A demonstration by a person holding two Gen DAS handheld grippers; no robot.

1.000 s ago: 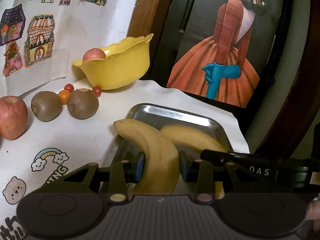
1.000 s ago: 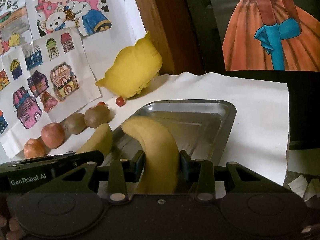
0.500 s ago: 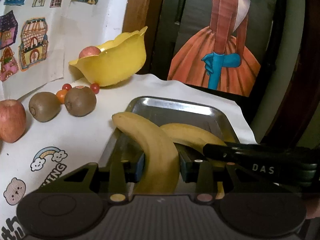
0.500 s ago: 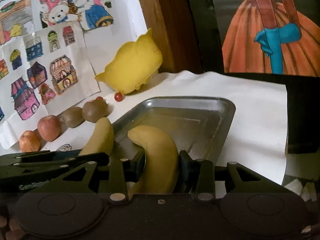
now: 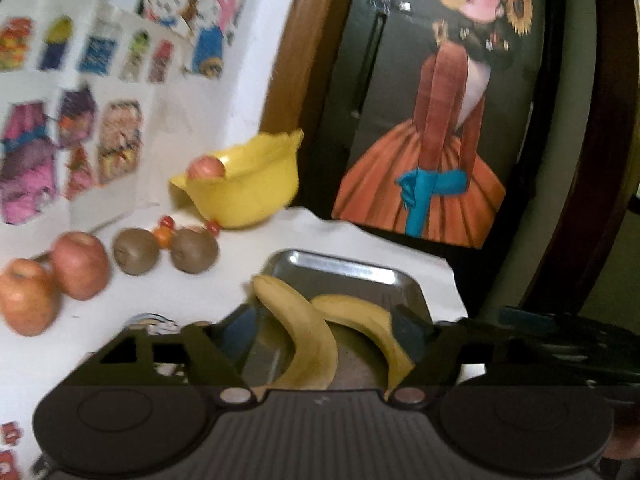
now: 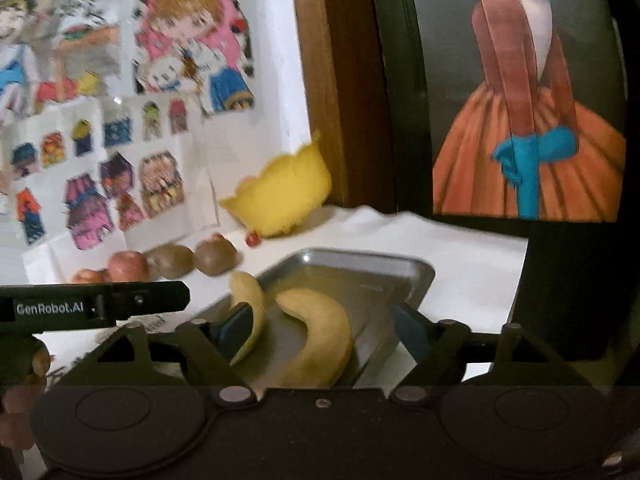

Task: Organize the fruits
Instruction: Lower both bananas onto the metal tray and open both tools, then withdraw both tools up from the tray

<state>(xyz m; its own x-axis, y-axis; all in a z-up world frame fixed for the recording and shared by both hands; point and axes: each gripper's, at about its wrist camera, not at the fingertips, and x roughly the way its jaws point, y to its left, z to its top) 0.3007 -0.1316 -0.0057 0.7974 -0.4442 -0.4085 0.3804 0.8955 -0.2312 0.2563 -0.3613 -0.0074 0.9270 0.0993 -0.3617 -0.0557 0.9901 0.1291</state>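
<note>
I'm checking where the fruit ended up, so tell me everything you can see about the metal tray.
The metal tray is a shallow rectangular pan with rounded corners and a raised rim, silvery and reflective like steel. It lies flat on the white table cover, near the yellow bowl. Two bananas lie in it side by side, one poking over its left rim. The left gripper and the right gripper hang open over it.

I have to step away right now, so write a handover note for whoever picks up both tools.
Left tool: open, holding nothing.
Right tool: open, holding nothing.
Two bananas lie in the metal tray.
Yellow bowl holds one apple.
Left on the table: two apples, two kiwis and small tomatoes beside the bowl.
Done: bananas placed. Left: the loose fruit.
</note>
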